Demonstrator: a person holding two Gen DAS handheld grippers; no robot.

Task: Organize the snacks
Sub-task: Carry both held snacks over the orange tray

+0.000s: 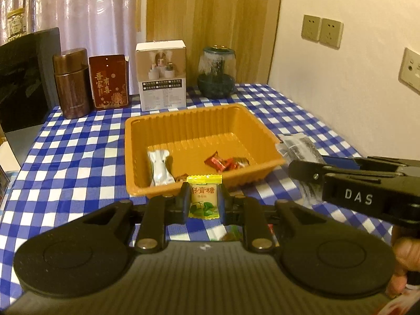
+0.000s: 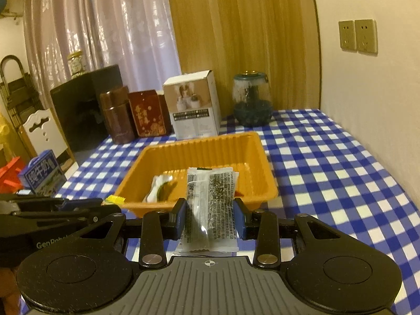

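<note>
Nearest my left camera, my left tongs [image 1: 203, 199] are clamped on a small yellow-and-green wrapped candy [image 1: 203, 195], the pads pinching its flat middle while the crimped ends stand free above and below. It hangs just short of the near rim of the orange ribbed plastic tray [image 1: 183, 128], above the blue-and-white checked cloth on the bench [image 1: 78, 144]. I judge it light and fairly stiff at the core, its glossy wrapper slippery, so the middle is the right place to grip.

Inside the tray, from left to right, lie a silver foil sachet [image 1: 158, 168] and a few red-wrapped sweets [image 1: 227, 162].

Further right, my right tongs [image 2: 210, 215] are closed on a clear plastic sachet with dark printed text [image 2: 210, 204], held across its width near the lower half, its top reaching over the tray's near edge. It looks soft and floppy, likely to sag or slide, so I would keep the hold central.

Both pieces seem ready to go into the tray.
</note>
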